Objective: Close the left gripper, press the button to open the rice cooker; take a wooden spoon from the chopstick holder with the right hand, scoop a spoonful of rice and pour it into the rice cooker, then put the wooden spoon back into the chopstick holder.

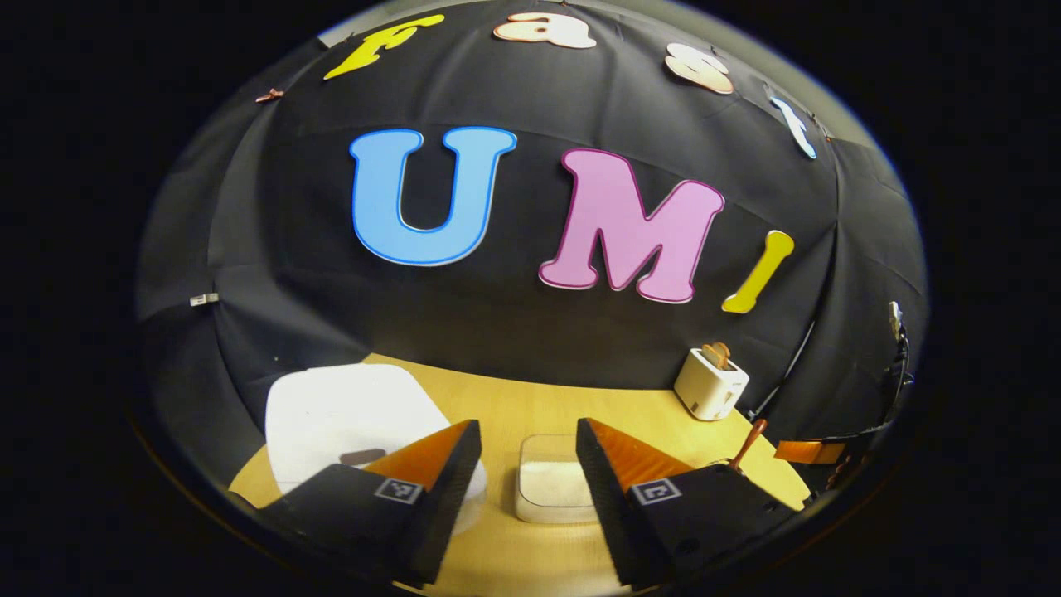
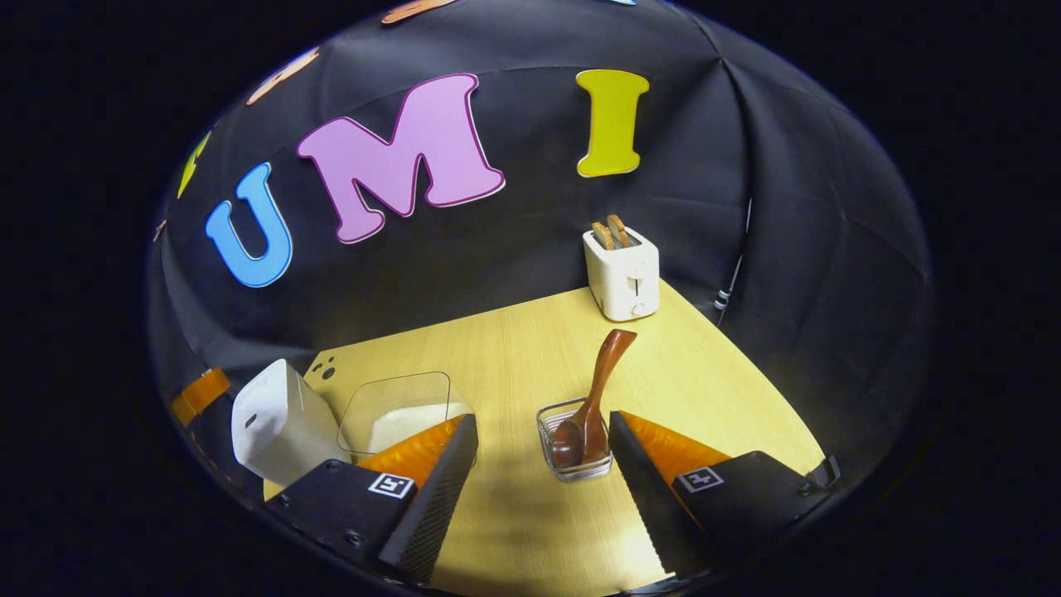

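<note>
Left claw (image 1: 528, 489) is spread apart, nothing between the fingers, hovering over the near edge of the desk (image 1: 530, 406). In the left gripper view the white rice cooker (image 1: 344, 423) sits just past its left finger, lid down. The clear rice container (image 1: 554, 481) lies straight ahead between the fingers, white rice inside.

Right claw (image 2: 543, 485) is also apart and empty, above the desk's near side. In the right gripper view the wooden spoon (image 2: 593, 402) stands tilted in the chopstick holder (image 2: 572, 452), bowl end down, handle leaning up and to the right. Holder is a small clear wire-framed box, just left of the right finger, not touching it that I can tell. Rice cooker and rice container show at the left of this view, side by side, container to the right of the cooker.

White toaster (image 2: 622, 269) at the far right corner of the desk, two slices sticking out the top, well apart from the rest.
</note>
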Motion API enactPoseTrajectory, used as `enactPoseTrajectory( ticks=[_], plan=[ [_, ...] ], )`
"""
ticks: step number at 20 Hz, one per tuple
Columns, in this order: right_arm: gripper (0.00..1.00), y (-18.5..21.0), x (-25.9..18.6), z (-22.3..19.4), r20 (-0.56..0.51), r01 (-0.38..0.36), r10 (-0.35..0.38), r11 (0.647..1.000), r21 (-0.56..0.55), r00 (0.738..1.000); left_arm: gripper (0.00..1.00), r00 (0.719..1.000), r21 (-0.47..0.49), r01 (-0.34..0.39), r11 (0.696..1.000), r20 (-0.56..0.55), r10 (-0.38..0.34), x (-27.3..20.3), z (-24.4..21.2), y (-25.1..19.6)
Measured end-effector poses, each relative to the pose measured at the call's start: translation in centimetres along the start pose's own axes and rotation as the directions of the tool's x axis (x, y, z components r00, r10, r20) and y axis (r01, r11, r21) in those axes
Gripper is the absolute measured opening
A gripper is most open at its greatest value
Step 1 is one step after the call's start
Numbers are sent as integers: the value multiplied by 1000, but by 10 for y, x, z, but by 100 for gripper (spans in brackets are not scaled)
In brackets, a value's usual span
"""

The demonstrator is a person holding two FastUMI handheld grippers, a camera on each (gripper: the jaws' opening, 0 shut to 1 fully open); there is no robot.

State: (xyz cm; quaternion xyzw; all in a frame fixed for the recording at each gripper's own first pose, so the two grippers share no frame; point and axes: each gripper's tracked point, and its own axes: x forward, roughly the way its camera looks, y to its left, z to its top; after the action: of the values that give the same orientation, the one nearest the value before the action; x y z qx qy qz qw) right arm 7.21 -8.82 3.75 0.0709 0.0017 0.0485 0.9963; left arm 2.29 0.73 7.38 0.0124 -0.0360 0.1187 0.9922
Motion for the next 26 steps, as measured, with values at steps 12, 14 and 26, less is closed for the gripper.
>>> enactPoseTrajectory(
  ticks=[12, 14, 26],
  plan=[
    [98, 35, -6, -19, -28, -60, 59, 997, -51, 998, 5, 955, -144, -224, 964, -228, 188, 14, -30, 129],
    [98, 38, -7, -21, -30, -64, 62, 996, -57, 998, 5, 939, -135, -242, 961, -282, 197, 19, -47, 141],
    [98, 36, -10, -25, -36, -40, 38, 997, -59, 999, 5, 909, -141, -228, 963, -387, 158, 43, -93, 145]
  ],
)
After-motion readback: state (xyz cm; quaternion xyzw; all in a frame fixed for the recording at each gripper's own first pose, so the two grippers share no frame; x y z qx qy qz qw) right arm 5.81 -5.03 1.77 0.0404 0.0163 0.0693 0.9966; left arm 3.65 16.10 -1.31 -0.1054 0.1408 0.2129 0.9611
